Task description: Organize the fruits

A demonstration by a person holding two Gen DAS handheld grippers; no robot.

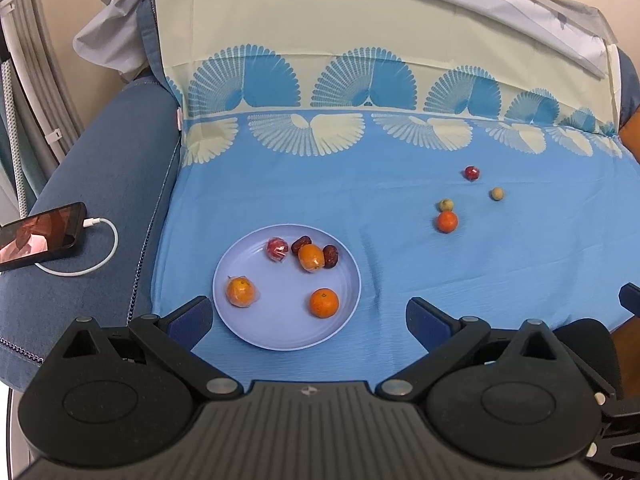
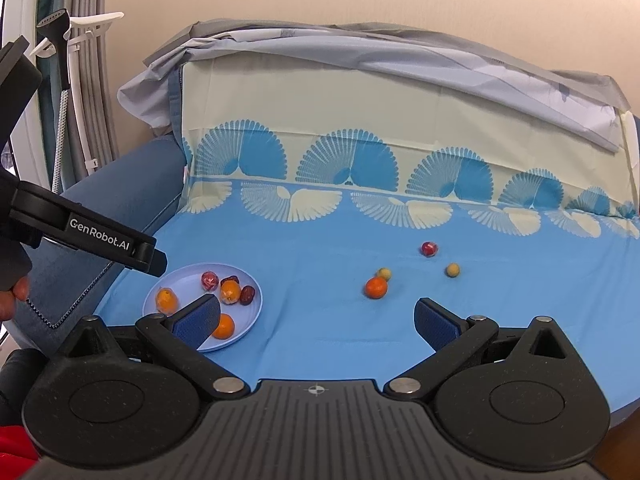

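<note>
The lavender plate [image 1: 240, 332] on the blue sheet [image 1: 500, 272] holds three oranges, two dates and a wrapped red fruit. A loose orange [image 1: 447, 222] lies well apart, right. Left gripper [image 1: 309, 316] and right gripper [image 2: 318, 318]: both spread, empty.

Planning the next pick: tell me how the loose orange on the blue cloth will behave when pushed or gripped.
The loose orange looks round, so a push would probably roll it across the cloth. It sits against a small pale fruit, which it may nudge away. Its skin looks firm and smooth; the open right gripper could likely hold it with a centred grasp.
</note>
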